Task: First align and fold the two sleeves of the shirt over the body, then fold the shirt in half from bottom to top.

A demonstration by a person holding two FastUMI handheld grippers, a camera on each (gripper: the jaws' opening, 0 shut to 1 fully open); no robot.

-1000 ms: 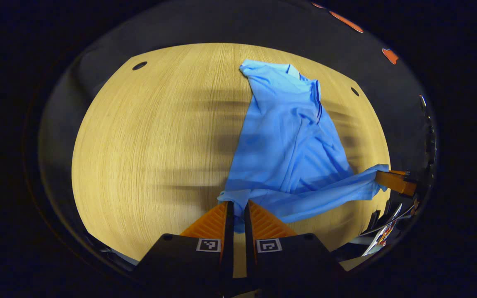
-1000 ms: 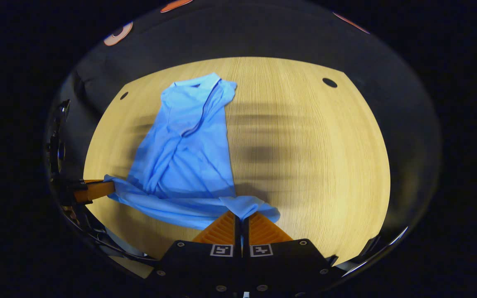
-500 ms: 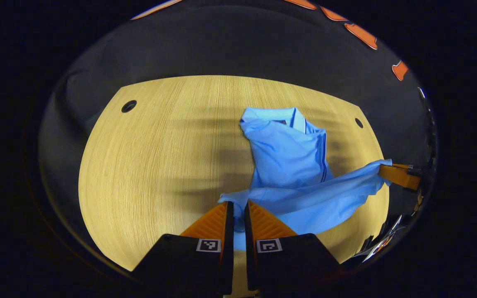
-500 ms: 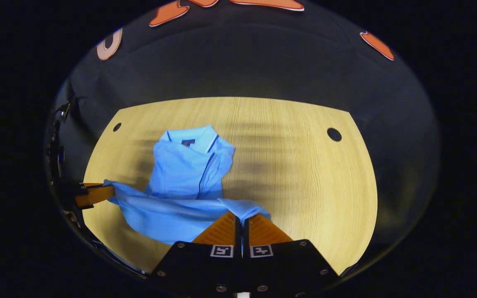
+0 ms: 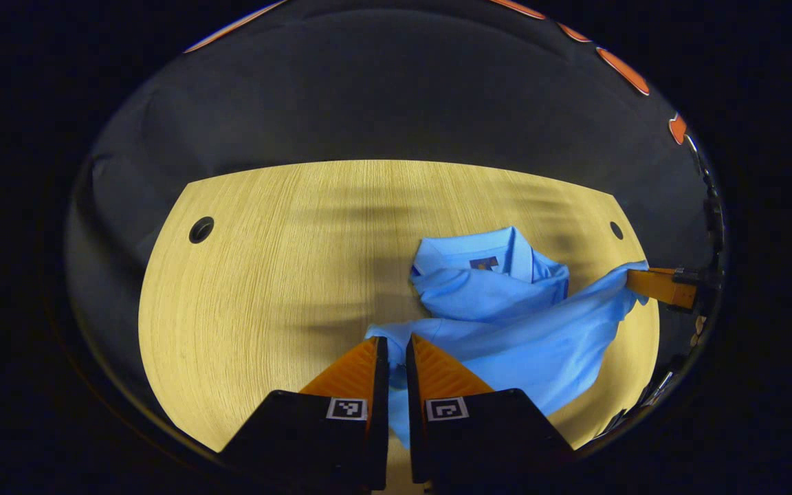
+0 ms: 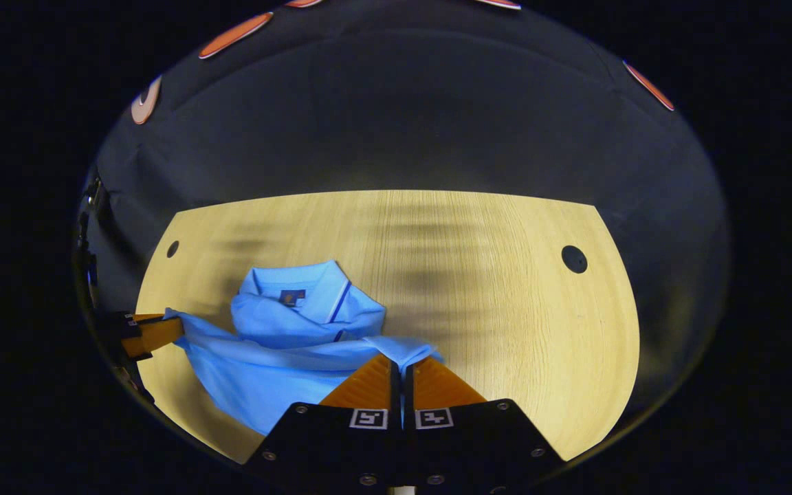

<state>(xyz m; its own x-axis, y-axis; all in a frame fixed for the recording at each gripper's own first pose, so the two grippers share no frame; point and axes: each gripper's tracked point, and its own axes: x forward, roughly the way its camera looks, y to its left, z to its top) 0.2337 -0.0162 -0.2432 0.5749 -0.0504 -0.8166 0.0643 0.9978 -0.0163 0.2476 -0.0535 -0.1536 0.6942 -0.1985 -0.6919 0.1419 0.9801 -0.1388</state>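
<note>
The light blue collared polo shirt [image 5: 506, 323] is held at its bottom hem by both tools, and the hem is stretched as a raised band between them, crosswise to the garment's length. The left hand-held gripper [image 5: 390, 344] is closed with only a thin slit between its fingers, blue cloth being pinched there at one hem corner. The right hand-held gripper [image 6: 401, 361] is likewise closed on the other hem corner; it is also seen at the right edge of the left gripper view [image 5: 657, 287], with fabric drawn taut to it.

The collar [image 6: 300, 285] lies ahead of both tools on the pale wood-grain worktop [image 5: 265, 275], with bunched cloth between collar and hem. The collar is judged to be about equally near either tool, so the remaining carry runs straight forward along the shirt's long axis, to set the hem down at the collar.

No containers are seen.
</note>
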